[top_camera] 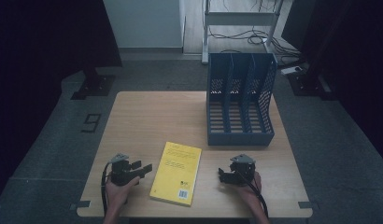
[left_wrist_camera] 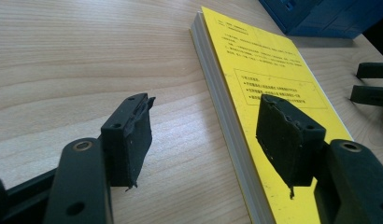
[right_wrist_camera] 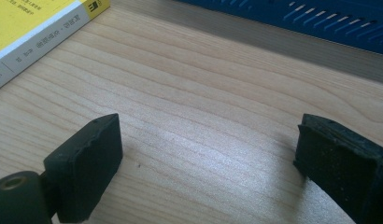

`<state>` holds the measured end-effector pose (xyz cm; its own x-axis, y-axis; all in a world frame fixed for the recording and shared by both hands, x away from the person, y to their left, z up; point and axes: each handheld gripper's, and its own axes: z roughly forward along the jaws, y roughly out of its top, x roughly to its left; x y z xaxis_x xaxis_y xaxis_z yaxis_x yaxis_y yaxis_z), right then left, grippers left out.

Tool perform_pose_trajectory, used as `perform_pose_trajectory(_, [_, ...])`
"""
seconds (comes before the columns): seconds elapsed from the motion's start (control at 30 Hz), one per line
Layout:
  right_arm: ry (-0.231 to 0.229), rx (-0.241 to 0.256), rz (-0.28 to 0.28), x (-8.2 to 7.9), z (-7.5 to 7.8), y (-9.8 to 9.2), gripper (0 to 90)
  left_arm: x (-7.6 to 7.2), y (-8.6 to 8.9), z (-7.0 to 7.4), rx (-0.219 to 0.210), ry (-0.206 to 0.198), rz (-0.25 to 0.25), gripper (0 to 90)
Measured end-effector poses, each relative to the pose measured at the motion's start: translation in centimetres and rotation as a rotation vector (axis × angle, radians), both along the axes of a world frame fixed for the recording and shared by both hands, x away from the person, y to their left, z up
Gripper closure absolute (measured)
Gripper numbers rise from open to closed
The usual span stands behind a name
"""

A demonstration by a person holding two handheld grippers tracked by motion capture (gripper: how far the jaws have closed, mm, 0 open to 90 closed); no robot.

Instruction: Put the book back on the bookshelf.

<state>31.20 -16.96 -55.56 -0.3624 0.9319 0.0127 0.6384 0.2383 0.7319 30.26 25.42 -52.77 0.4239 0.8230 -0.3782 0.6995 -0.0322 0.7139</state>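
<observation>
A yellow book (top_camera: 176, 173) lies flat on the wooden table (top_camera: 152, 116) near the front edge, between my two grippers. My left gripper (top_camera: 144, 169) is just left of it, open, jaws pointing at the book's left side. In the left gripper view the book (left_wrist_camera: 273, 88) runs between the two pads, one pad (left_wrist_camera: 287, 135) over its cover and the other over bare wood. My right gripper (top_camera: 223, 175) is right of the book, open and empty. In the right gripper view the book's spine (right_wrist_camera: 35, 39) shows at the upper left.
A blue three-slot file holder (top_camera: 241, 100) stands upright at the table's back right; its base (right_wrist_camera: 320, 23) shows in the right gripper view. The other gripper's jaws (left_wrist_camera: 372, 84) appear at the right of the left gripper view. Cables and stands sit on the floor beyond.
</observation>
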Motion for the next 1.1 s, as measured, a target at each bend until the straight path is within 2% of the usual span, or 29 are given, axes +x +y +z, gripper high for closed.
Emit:
perform_pose_trajectory(0.27, [-0.004,0.014,-0.025,-0.2,0.1,-0.2,10.7,0.1,0.0,-0.1,0.007,-0.002,0.010,35.2])
perform_pose_trajectory(0.43, [-0.005,0.009,-0.030,-0.2,0.1,-0.1,11.7,0.1,-0.5,-0.3,0.028,0.000,0.001,35.0])
perform_pose_trajectory(0.53, [-0.004,0.013,-0.031,-0.2,0.1,-0.2,12.6,0.1,-0.5,-0.3,0.023,0.002,-0.001,35.0])
perform_pose_trajectory(0.7, [0.007,0.062,-0.037,0.0,0.3,-0.6,14.0,0.1,-0.4,-0.1,0.018,-0.004,0.001,35.0])
perform_pose_trajectory(0.77, [0.005,0.087,-0.044,0.0,0.4,-0.6,15.2,0.0,-0.4,0.0,0.001,-0.008,0.000,35.3])
perform_pose_trajectory(0.8, [0.000,0.085,-0.045,0.0,0.5,-0.6,15.5,0.1,-0.4,0.1,-0.055,-0.003,-0.011,35.2])
perform_pose_trajectory(0.83, [-0.005,0.087,-0.050,-0.1,0.5,-0.5,15.9,0.1,-0.5,0.1,-0.065,-0.002,-0.013,35.3])
perform_pose_trajectory(1.0, [-0.032,0.102,-0.044,-0.3,0.9,-0.2,16.8,0.0,-1.0,0.2,-0.058,-0.007,-0.029,35.3])
perform_pose_trajectory(1.1, [-0.067,0.124,-0.021,-0.5,1.4,0.4,18.3,-0.1,-1.5,0.2,-0.057,-0.008,-0.043,35.3])
